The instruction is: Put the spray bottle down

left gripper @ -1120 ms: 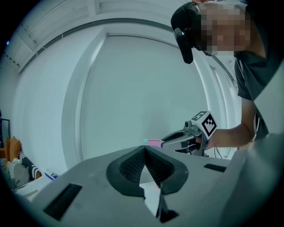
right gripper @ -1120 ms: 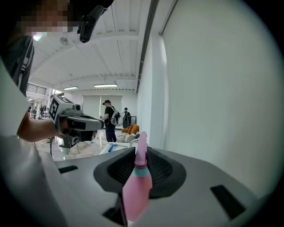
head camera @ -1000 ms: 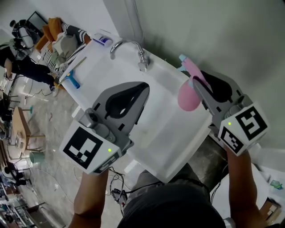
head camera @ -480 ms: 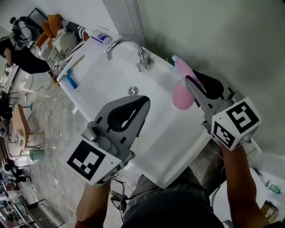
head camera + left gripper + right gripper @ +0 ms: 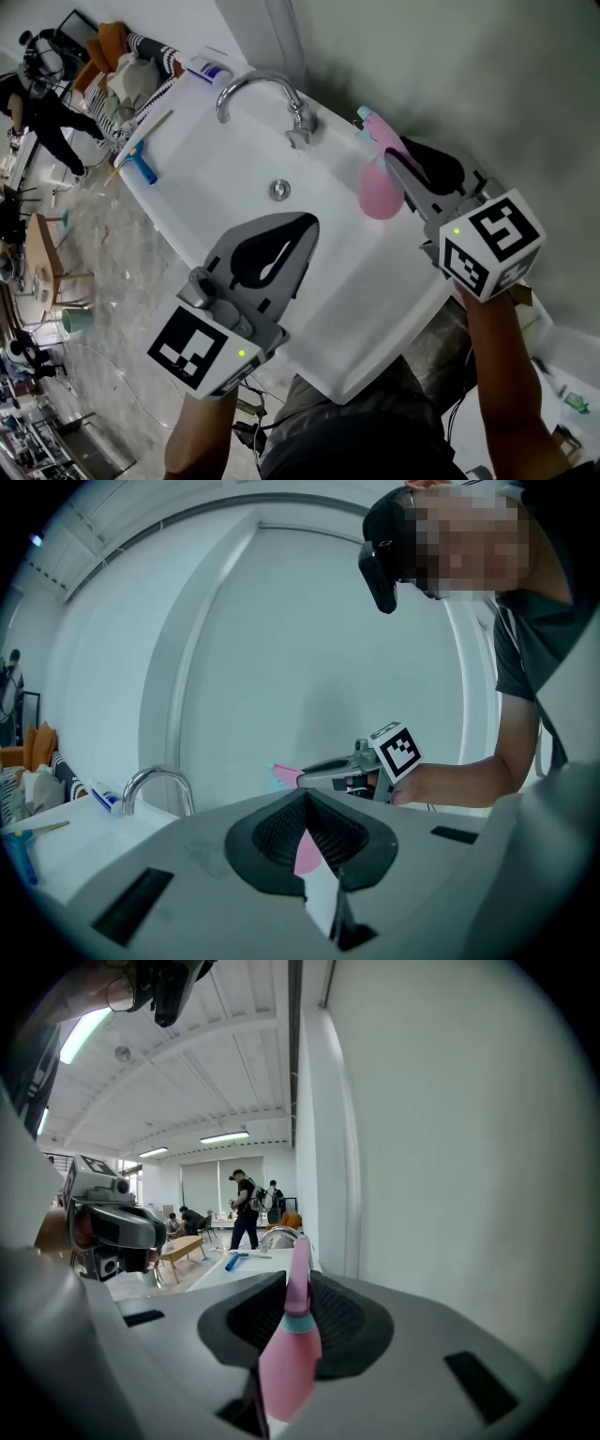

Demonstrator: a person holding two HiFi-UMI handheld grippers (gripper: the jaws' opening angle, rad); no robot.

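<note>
A pink spray bottle (image 5: 379, 192) with a pale blue collar hangs over the right rim of the white sink (image 5: 206, 178), just right of the faucet (image 5: 262, 89). My right gripper (image 5: 398, 164) is shut on it; in the right gripper view the bottle (image 5: 291, 1354) stands between the jaws, nozzle pointing away. Whether its base touches the rim is hidden. My left gripper (image 5: 305, 225) hovers over the basin with its tips together and nothing in them. The left gripper view shows its own closed tips (image 5: 307, 794), with the right gripper (image 5: 323, 771) and the bottle's nozzle (image 5: 281, 774) beyond.
The drain (image 5: 279, 190) lies in the basin ahead of the left gripper. A blue-handled brush (image 5: 141, 167) and a toothpaste tube (image 5: 208, 70) rest on the sink's far left ledge, beside a pile of cloth (image 5: 131, 80). A grey wall runs behind the sink. People stand in the room beyond.
Both grippers have sunk toward the sink. The right one carried the pink bottle down and leftward, closer to the rim beside the faucet. Neither gripper's jaws changed.
</note>
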